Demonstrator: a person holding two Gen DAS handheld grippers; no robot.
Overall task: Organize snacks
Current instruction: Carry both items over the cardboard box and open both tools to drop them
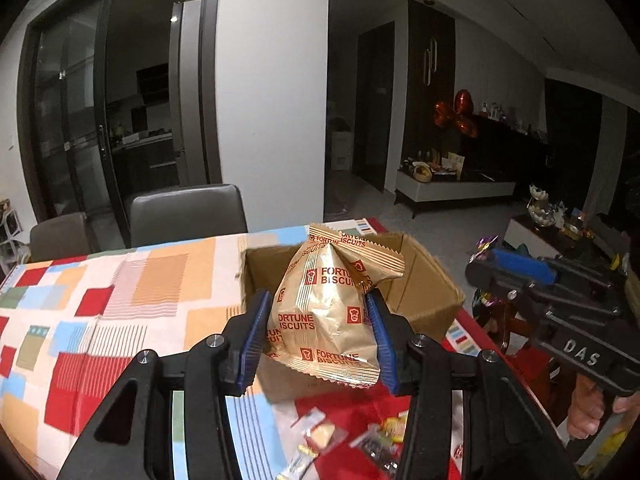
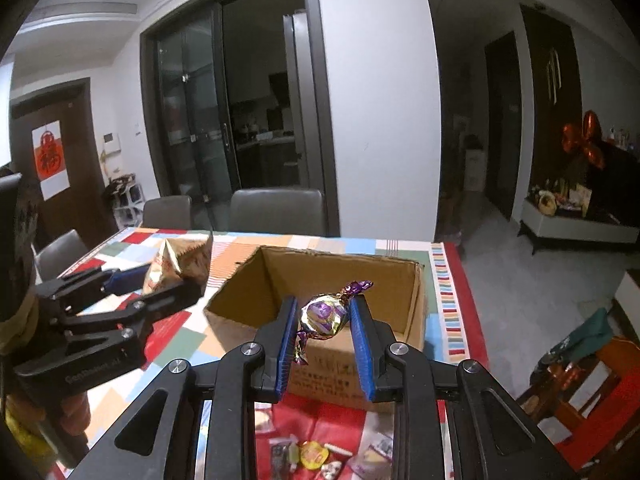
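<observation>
Now the open cardboard box (image 2: 320,280) sits just beyond both my grippers: my left gripper (image 1: 316,332) clamps the Fortune Biscuits packet (image 1: 324,312) upright at its left side, my right gripper (image 2: 324,316), nearer, pinches the foil-wrapped candy (image 2: 323,314) over its near wall.

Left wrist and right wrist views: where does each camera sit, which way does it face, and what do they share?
Left wrist: on the left gripper, looking along its fingers at the biscuit bag it clamps; a hand shows.
Right wrist: on the right gripper, facing the wrapped candy it pinches.
Shared: cardboard box, patterned tablecloth, each other's gripper.
</observation>
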